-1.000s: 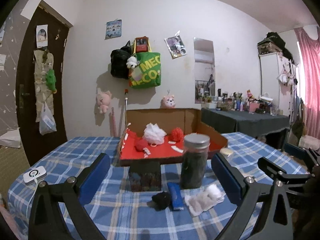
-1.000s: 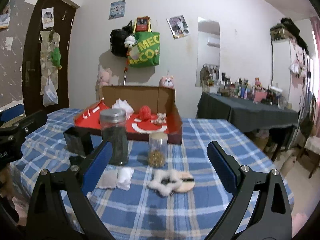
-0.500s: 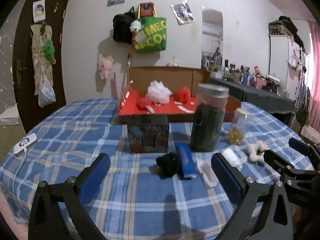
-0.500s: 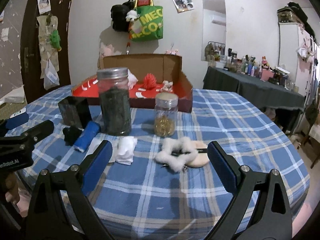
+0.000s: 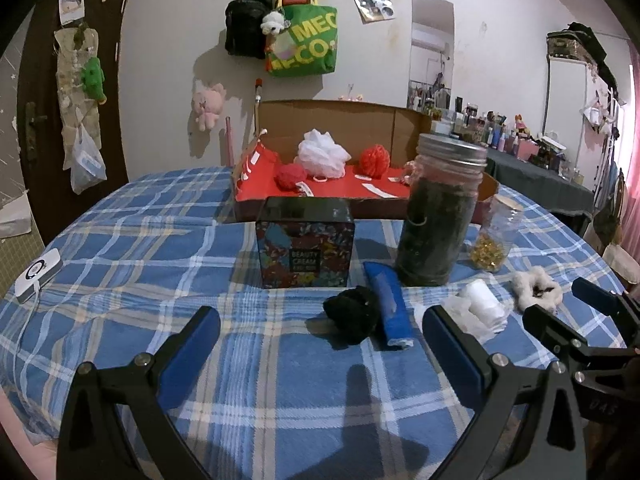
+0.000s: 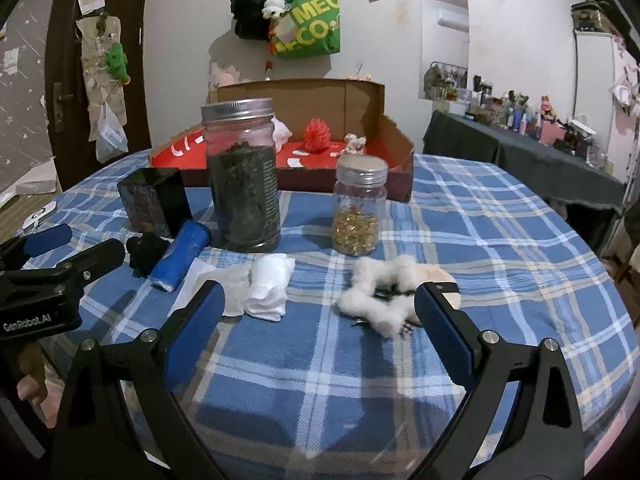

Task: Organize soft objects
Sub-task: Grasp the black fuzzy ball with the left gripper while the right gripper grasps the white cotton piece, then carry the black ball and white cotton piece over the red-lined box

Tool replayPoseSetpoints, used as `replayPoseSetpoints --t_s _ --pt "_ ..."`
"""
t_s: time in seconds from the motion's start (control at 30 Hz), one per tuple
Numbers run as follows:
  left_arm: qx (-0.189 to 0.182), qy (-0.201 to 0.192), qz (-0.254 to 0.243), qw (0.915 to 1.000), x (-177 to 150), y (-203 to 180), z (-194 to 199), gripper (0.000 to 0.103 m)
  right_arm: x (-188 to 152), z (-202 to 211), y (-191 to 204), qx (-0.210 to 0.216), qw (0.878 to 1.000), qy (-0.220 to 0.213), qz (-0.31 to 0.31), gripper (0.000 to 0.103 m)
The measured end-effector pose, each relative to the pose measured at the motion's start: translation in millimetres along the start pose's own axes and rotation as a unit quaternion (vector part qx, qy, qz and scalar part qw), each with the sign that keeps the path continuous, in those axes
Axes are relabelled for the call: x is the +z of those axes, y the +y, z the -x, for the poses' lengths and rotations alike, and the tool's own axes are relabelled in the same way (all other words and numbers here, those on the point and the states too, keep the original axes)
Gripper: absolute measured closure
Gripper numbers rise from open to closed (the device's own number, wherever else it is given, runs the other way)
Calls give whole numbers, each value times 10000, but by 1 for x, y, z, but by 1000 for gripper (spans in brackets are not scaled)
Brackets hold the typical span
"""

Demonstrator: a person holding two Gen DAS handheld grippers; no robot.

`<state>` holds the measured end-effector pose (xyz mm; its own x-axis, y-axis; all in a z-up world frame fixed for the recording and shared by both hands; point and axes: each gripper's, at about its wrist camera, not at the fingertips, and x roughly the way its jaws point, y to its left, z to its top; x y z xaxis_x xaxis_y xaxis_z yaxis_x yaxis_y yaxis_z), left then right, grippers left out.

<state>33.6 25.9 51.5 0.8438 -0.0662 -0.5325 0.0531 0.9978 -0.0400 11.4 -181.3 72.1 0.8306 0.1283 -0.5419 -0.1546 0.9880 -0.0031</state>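
On the blue plaid table lie a black fluffy scrunchie [image 5: 352,314] [image 6: 146,254], a white fluffy scrunchie [image 6: 380,294] [image 5: 536,290] on a beige pad, and a white folded cloth [image 6: 270,286] [image 5: 482,306]. An open red-lined cardboard box [image 5: 256,196] [image 6: 396,164] at the back holds a white mesh puff [image 5: 322,154] and red puffs [image 5: 374,160]. My left gripper [image 5: 320,344] is open and empty, just short of the black scrunchie. My right gripper [image 6: 318,320] is open and empty, near the cloth and white scrunchie.
A tall jar of dark leaves [image 5: 440,216] [image 6: 244,176], a small jar of gold beads [image 6: 358,206] [image 5: 494,234], a black cream box [image 5: 306,252] [image 6: 154,204] and a blue tube [image 5: 390,308] [image 6: 180,256] stand among the soft things. A white device [image 5: 38,274] lies at the left edge.
Both grippers have moved lower and closer to the table, so the objects on it look larger. Both stay open and empty.
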Motion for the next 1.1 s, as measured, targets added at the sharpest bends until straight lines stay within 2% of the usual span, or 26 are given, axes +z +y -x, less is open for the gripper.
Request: replayPoseSetpoints --t_s 0.23,0.43,0.5,0.57,0.6,0.63,0.67,0.7,0.77,0.8,0.83,0.87,0.97,1.1 --pt "-35 243 100 9996 10 11 -19 0 9 -20 5 132 9996 246 45 6" --pt "-234 491 142 9984 13 16 -36 15 13 -36 10 322 9985 428 134 7" --pt "-341 564 145 9977 12 16 -41 17 14 -40 12 391 9980 463 187 13" --pt "-444 616 136 9970 11 14 -44 20 14 -44 14 421 9975 509 233 26" --pt "-484 628 130 9968 11 13 -45 21 14 -47 14 485 9969 583 229 30" --pt "-536 646 107 9964 11 12 -46 26 13 -50 14 534 9964 631 206 38" --pt "-589 666 87 9960 11 10 -47 31 13 -52 12 597 9957 693 166 51" --pt "-673 716 64 9951 11 9 -49 34 13 -55 12 636 9952 737 142 56" --pt "-894 811 65 9927 10 7 -51 56 11 -59 9 789 9932 859 62 71" --pt "-1061 887 85 9904 9 6 -52 63 10 -60 7 895 9919 904 10 73" --pt "-1152 943 90 9888 8 3 -53 73 10 -60 6 969 9911 909 -35 79" --pt "-1171 946 92 9886 9 2 -53 74 10 -60 5 998 9909 899 -33 85" --pt "-1193 889 59 9889 9 -1 -49 78 10 -53 5 1074 9912 772 -35 88" --pt "-1206 748 29 9899 13 -4 -40 79 14 -41 4 1095 9923 586 -23 88"
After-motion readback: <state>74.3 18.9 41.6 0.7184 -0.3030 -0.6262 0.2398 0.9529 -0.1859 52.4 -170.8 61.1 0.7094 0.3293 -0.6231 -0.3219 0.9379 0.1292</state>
